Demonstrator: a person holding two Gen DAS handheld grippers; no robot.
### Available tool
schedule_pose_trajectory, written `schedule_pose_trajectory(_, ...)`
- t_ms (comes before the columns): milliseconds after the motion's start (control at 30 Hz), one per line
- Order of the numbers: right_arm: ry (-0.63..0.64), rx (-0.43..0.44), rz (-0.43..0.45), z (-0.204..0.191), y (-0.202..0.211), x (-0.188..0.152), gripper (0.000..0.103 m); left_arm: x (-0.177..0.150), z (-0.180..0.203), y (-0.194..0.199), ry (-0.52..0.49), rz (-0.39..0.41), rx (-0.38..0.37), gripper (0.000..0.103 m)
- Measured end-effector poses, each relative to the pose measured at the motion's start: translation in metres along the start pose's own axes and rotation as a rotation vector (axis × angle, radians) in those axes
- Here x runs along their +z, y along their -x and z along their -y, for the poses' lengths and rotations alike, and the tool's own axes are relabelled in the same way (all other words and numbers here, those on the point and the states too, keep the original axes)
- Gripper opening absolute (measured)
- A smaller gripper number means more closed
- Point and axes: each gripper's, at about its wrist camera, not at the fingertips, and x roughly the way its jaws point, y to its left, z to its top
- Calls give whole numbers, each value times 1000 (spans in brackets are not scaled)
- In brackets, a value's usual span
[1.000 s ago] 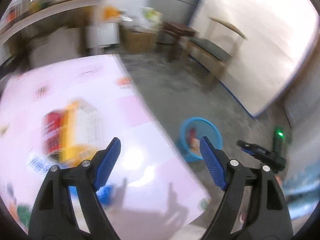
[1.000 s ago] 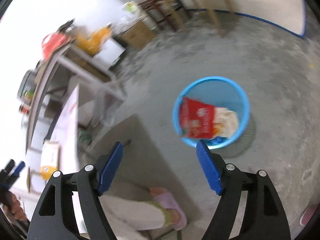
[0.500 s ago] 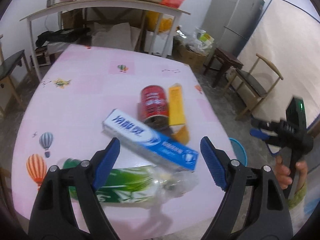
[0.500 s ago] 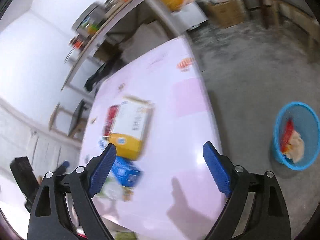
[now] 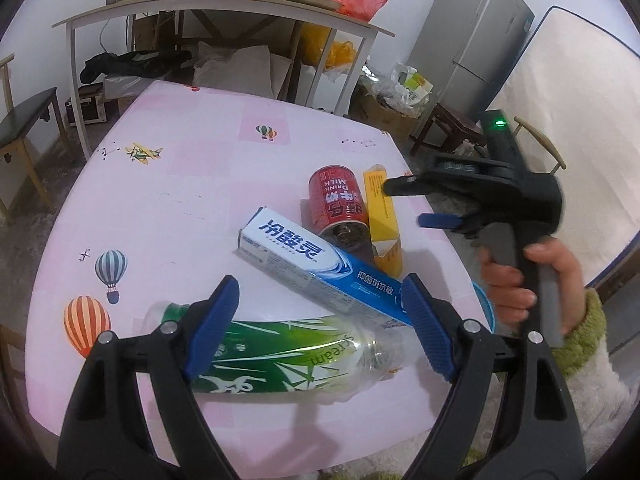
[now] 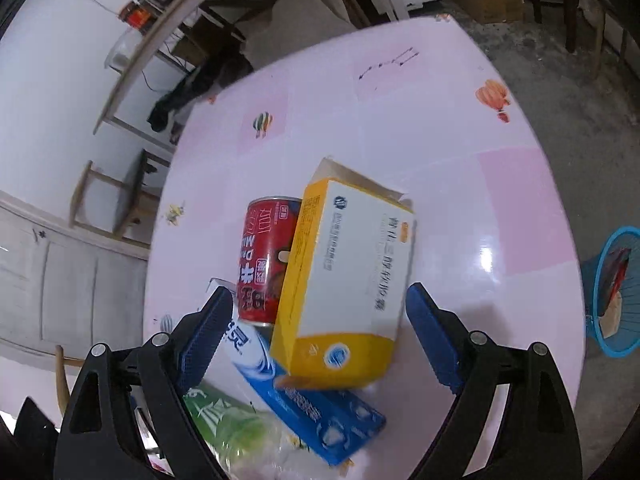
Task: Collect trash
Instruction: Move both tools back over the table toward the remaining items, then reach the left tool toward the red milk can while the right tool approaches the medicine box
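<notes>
Both grippers are now brought back from the floor basket (image 6: pixel 612 292) to the pink surface (image 5: pixel 168 200). The right gripper (image 6: pixel 320 334), its jaws just opened wider, is released and empty above the yellow box (image 6: pixel 352 276). The left gripper (image 5: pixel 320 326) is likewise released over the green bottle (image 5: pixel 280 360) and toothpaste box (image 5: pixel 316 264). The red can (image 5: pixel 338 208) is noted beside them. Four items are judged still uncollected; a fresh pickup is being lined up.
</notes>
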Motion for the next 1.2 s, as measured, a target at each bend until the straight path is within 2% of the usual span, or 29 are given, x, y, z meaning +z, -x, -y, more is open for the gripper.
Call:
schedule_pose_trajectory(167, 37, -30, -26, -12, -17, -1, 83, 1, -10, 4, 8, 4, -15, 79)
schedule_pose_trajectory(233, 51, -31, -30, -14, -21, -3, 79, 3, -14, 3, 11, 2, -20, 79)
schedule_pose_trajectory(300, 52, -31, -23, -10, -21, -5, 71, 3, -17, 4, 10, 3, -24, 79)
schedule_pose_trajectory(400, 14, 17, -30, 2, -21, -6, 61, 4, -21, 6, 18, 4, -30, 79)
schedule_pose_trajectory(600, -74, 146, -12, 30, -11, -11, 50, 6, -25, 6, 26, 1, -31, 79)
schedule_pose_trajectory(700, -131, 199, -8, 48, -6, -14, 50, 7, -24, 6, 29, 0, -32, 79)
schedule_pose_trajectory(833, -173, 213, 12, 71, 6, -22, 50, 7, -22, 4, 25, -5, -31, 79)
schedule_pose_trajectory(900, -168, 201, 27, 77, 13, -24, 54, 7, -21, 2, 25, -12, -31, 79)
schedule_pose_trajectory(1000, -129, 111, 62, 81, 24, -26, 63, 7, -19, -2, 26, -22, -29, 79)
schedule_pose_trajectory(1067, -108, 13, 69, 84, 28, -27, 64, 6, -17, -4, 26, -26, -26, 79)
schedule_pose_trajectory(1200, -108, -41, 65, 97, 32, -30, 65, 6, -14, -6, 29, -32, -22, 79)
